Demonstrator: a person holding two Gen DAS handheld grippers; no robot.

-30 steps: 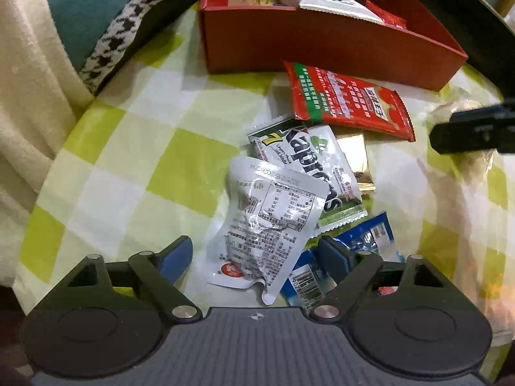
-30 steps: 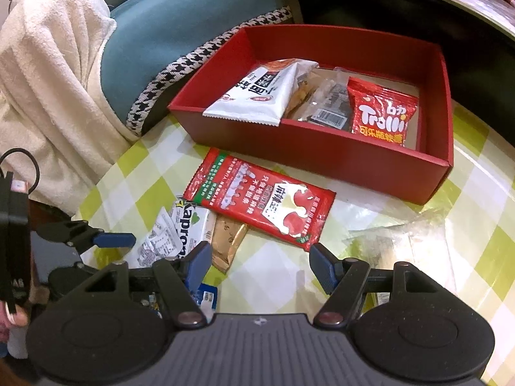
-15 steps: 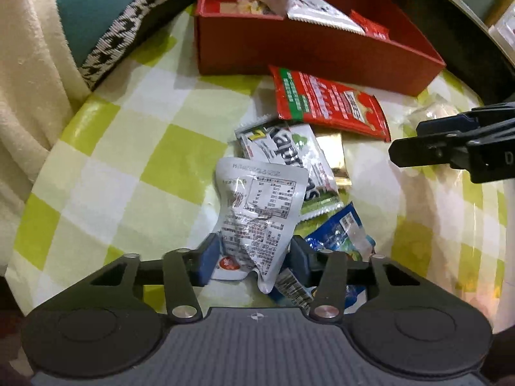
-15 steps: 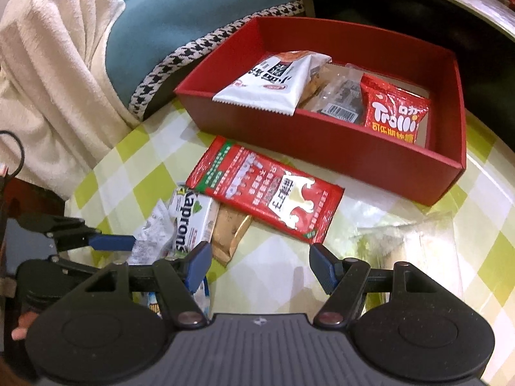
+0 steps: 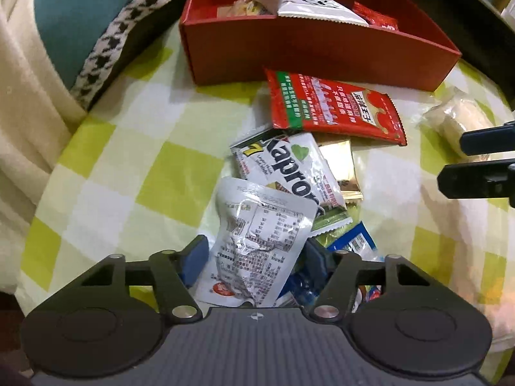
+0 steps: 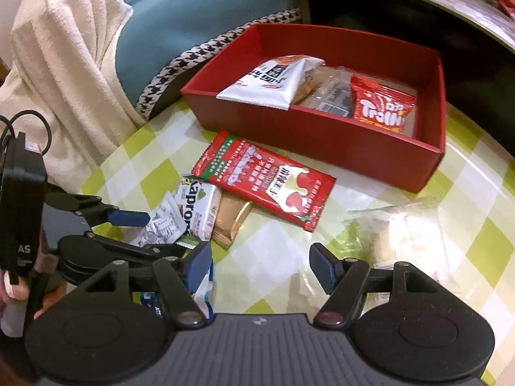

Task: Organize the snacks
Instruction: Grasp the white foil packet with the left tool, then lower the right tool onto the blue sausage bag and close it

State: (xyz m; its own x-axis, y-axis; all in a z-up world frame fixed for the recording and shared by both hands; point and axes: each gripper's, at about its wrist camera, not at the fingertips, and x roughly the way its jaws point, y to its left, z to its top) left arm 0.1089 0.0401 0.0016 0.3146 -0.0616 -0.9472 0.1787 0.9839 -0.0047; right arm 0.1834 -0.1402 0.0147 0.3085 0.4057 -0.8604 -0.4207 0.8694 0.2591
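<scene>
My left gripper (image 5: 254, 257) points down at the snack pile, its jaws closing with a crumpled silver packet (image 5: 260, 241) pinched between the blue pads. Beyond it lie a white Kapron packet (image 5: 289, 170), a gold packet (image 5: 341, 167), a blue packet (image 5: 354, 241) and a red packet (image 5: 331, 109). The red box (image 6: 322, 135) behind holds a white packet (image 6: 273, 80), a Trolli bag (image 6: 383, 109) and a clear-wrapped snack. My right gripper (image 6: 260, 263) hovers open over the checked cloth with nothing between its fingers. In the right wrist view, the left gripper (image 6: 154, 231) sits at the left.
A clear bag (image 6: 402, 231) of pale snacks lies on the green-checked tablecloth (image 6: 476, 180) right of my right gripper. A teal cushion (image 6: 193, 22) and cream blanket (image 6: 64, 64) border the table's left. A dark raised edge (image 6: 386, 9) runs behind the box.
The left jaws have come together from wide apart onto the silver packet, which now stands crumpled between the pads. The right gripper has drifted slightly; its jaws are unchanged.
</scene>
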